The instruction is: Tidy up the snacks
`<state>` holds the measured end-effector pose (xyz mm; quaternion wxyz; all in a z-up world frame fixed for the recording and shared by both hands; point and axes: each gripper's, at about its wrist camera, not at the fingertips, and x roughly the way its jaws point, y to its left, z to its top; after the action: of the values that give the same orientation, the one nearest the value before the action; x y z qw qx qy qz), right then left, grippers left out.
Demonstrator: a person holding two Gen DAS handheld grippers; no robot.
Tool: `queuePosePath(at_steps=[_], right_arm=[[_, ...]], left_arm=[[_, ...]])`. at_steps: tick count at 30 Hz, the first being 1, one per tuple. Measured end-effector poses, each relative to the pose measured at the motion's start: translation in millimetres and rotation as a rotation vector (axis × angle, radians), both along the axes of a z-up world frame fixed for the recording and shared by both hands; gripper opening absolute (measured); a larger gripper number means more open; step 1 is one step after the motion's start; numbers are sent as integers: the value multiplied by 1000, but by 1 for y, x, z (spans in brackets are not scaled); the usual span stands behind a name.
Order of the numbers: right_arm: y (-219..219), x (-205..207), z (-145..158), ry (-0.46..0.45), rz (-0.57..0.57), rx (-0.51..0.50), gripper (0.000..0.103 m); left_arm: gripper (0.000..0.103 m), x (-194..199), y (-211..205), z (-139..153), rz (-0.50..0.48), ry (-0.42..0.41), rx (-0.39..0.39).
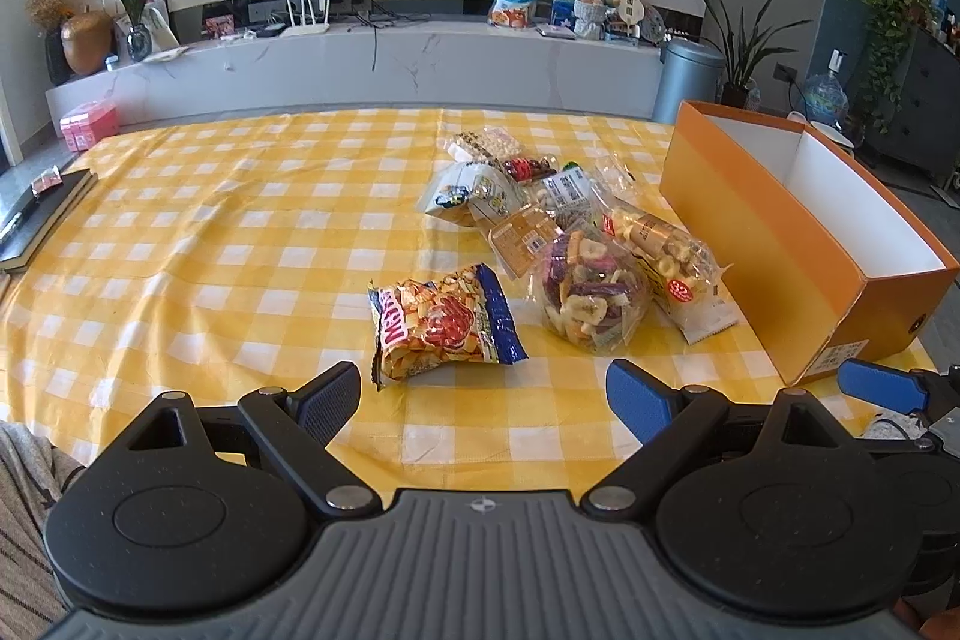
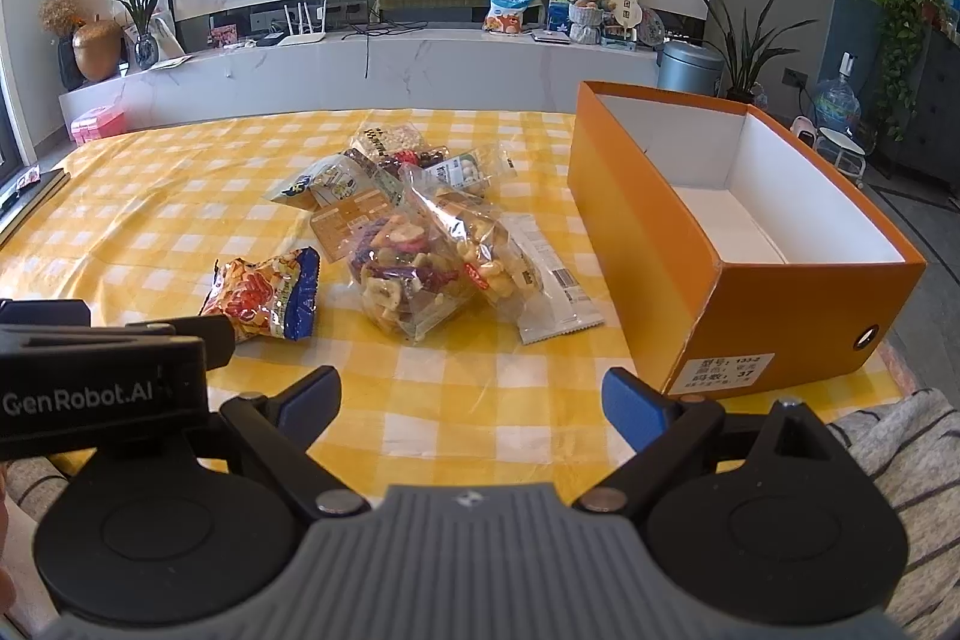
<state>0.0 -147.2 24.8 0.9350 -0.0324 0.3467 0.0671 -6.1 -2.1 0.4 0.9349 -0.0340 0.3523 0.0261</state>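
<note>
Several snack bags lie in a pile on the yellow checked table. A red and blue cracker bag (image 1: 441, 325) (image 2: 264, 298) lies nearest, apart from the pile. A clear bag of mixed dried fruit (image 1: 585, 289) (image 2: 399, 283) lies right of it. An open orange box (image 1: 798, 244) (image 2: 738, 244) with a white inside stands at the right and holds nothing I can see. My left gripper (image 1: 483, 400) is open and empty, just short of the cracker bag. My right gripper (image 2: 471, 400) is open and empty, near the table's front edge.
The table cloth (image 1: 210, 250) hangs over the front edge. A dark notebook (image 1: 36, 220) lies at the far left edge. Behind the table stand a white TV bench (image 1: 360, 64), a metal bin (image 1: 684, 79) and plants. The left gripper's body (image 2: 90, 376) shows at left in the right wrist view.
</note>
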Motion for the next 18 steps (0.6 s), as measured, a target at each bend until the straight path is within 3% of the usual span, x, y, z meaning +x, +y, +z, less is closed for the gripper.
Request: queuePosePath(at_steps=[14,18], right_arm=[[0,8,16,8,50,24,94],[-4,15,34,-55,55,4,100]], left_arm=[[103,15,12,20,-4,18,36],[103,29,31,28,15,12,56]])
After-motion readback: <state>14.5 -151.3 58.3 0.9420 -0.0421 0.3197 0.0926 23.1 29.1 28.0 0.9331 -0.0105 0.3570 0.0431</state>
